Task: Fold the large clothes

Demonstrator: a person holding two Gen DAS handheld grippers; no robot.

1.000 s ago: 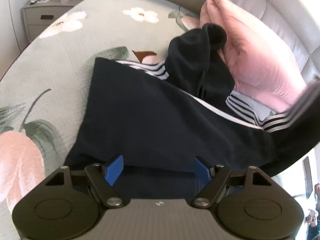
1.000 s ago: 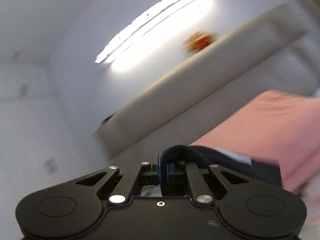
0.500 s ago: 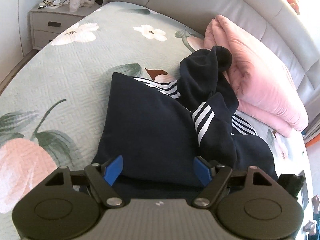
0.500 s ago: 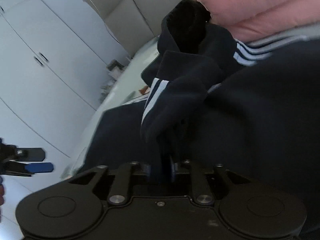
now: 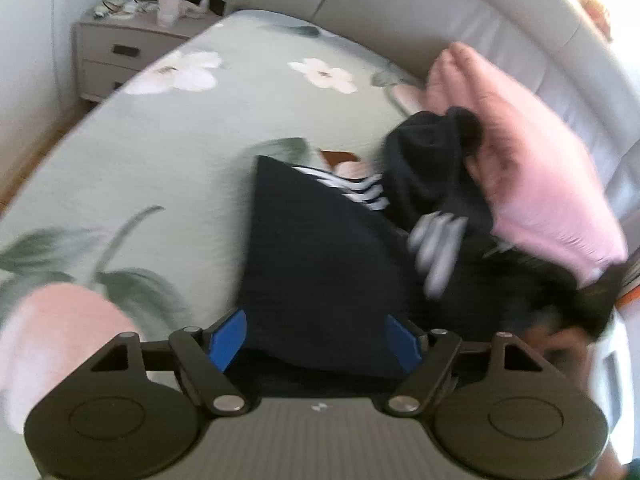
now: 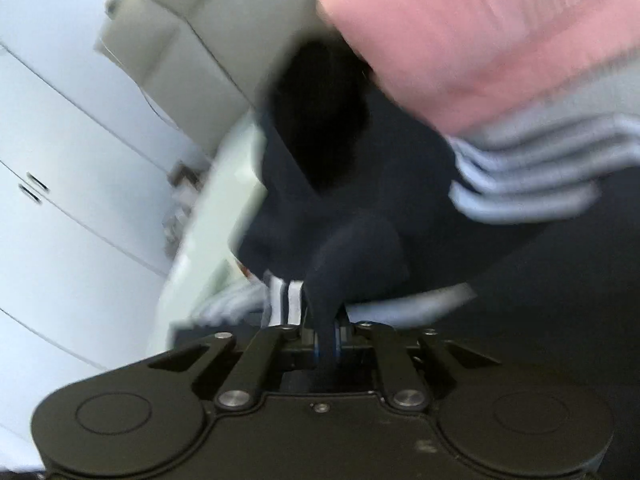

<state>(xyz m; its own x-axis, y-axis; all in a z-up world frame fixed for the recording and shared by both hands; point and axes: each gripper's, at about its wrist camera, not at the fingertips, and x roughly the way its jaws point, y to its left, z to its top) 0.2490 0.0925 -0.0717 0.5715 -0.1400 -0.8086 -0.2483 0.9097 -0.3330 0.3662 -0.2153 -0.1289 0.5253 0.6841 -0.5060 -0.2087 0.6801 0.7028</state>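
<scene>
We read the dark striped garment as lying on the floral bed, its flat body running from centre toward 6 o'clock in the left wrist view, with a bunched sleeve and hood heaped at 2 o'clock against the pink pillow.

Left gripper: jaws stand wide apart over the near hem, pads not pressing on cloth.

Right gripper: jaws have just been closing and are now clamped together on a narrow pinch of dark fabric, which rises from between them toward 12 o'clock in the right wrist view. Both views are motion-blurred.

Risks, as we judge them:
- The pinch is thin; a quick pull could slip it out of the jaws, and the sleeve would drop back onto the heap.
- With the left jaws not holding the hem, dragging the sleeve may slide the whole body across the bed and skew the fold.
- The heap touches the pillow; a sweep toward 2 o'clock could snag or shove it.
</scene>
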